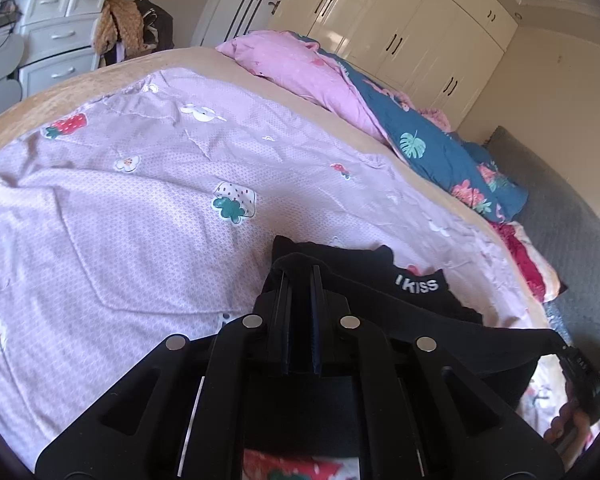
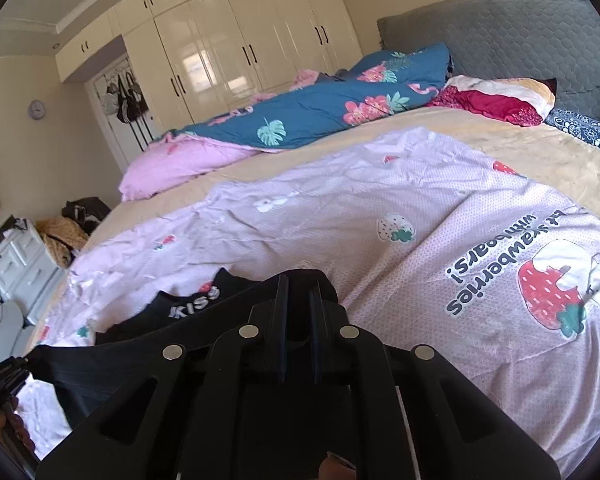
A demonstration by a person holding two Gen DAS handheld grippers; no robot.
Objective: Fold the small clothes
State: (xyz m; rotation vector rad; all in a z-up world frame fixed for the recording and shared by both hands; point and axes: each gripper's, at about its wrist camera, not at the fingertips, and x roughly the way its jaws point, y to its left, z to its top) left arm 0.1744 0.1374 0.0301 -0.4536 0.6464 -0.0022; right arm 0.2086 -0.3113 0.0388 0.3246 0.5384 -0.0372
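Black and close to the lens, the left claw (image 1: pixel 300 276) is clamped narrow on an edge of the small black cloth garment with white "KISS" lettering (image 1: pixel 416 284). At about three o'clock from it, the right claw (image 2: pixel 298 284) pinches the same garment, which stretches taut between the two above the pale lilac strawberry-print sheet (image 1: pixel 120 200) on the bed. A blue floral quilt (image 2: pixel 320 108) lies bunched at twelve o'clock.

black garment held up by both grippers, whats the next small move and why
Probably carry the black garment a little further over the strawberry sheet and lower it flat. Both the left hand-held gripper and the right hand-held gripper are shut on its edge, stretching it between them, and part already trails on the sheet.
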